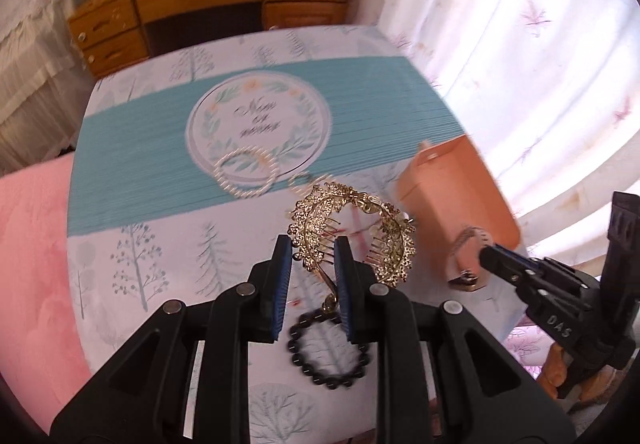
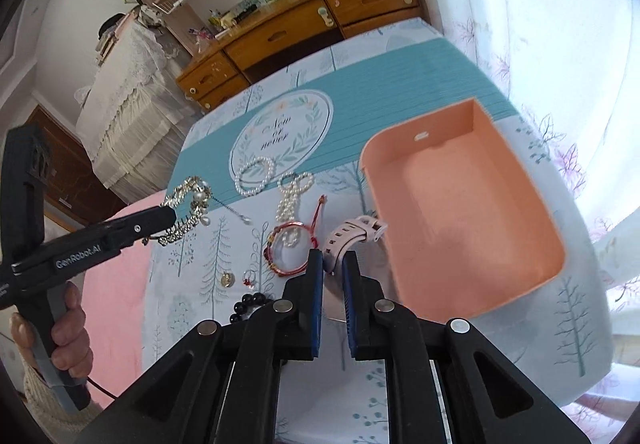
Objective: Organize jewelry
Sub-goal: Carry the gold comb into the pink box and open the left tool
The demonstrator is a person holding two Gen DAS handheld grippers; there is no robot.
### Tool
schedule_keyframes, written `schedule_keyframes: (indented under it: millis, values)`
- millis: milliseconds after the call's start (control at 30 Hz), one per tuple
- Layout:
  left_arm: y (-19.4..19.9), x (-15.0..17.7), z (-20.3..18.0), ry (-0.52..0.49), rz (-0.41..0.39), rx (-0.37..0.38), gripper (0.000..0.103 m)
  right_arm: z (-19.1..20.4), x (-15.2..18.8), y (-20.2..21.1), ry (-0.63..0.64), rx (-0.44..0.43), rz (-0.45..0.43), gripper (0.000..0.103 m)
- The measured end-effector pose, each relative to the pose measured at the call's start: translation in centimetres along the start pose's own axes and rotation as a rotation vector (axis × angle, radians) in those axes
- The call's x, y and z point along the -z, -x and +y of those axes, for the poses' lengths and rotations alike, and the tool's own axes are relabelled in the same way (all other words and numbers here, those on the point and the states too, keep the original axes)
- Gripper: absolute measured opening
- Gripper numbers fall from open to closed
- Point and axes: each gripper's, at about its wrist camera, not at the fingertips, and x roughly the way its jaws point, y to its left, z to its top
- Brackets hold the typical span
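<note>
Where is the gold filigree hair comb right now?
The gold filigree hair comb is clamped in the left gripper, lifted above the table beside the black bead bracelet.

Daylight pours through the curtain (image 1: pixel 520 44) on the right, so bright that the cloth washes out to near white in both views. The room is well lit, with soft, faint shadows on the surface (image 2: pixel 208 244). The left view is smeared by motion: the printed cloth, the pearl ring (image 1: pixel 246 174) and the box (image 1: pixel 452 188) all streak, while the comb (image 1: pixel 352 232) stays fairly sharp. The right view is crisper, though the box rim (image 2: pixel 472 112) blurs a little. Both pictures bulge, with straight edges bending and dark corners around the round frame.
</note>
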Motion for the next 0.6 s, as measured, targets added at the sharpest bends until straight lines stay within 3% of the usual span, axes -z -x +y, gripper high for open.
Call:
schedule_keyframes:
  millis: [167, 300, 600]
  values:
    - [0.7, -2.7, -5.7, -0.074, -0.057, 0.049, 0.018, -2.1, -1.5, 3.4, 0.042, 0.079, -0.108, 0.008]
    - [-1.5, -4.2, -9.6, -0.105, -0.063, 0.071, 0.018, -4.6, -2.9, 4.9, 0.028, 0.115, -0.149, 0.008]
    - [-12.0, -3.7, -14.6, -0.168, 0.102, 0.068, 0.019, -8.8, -2.3, 4.1, 0.003, 0.150, -0.086, 0.008]
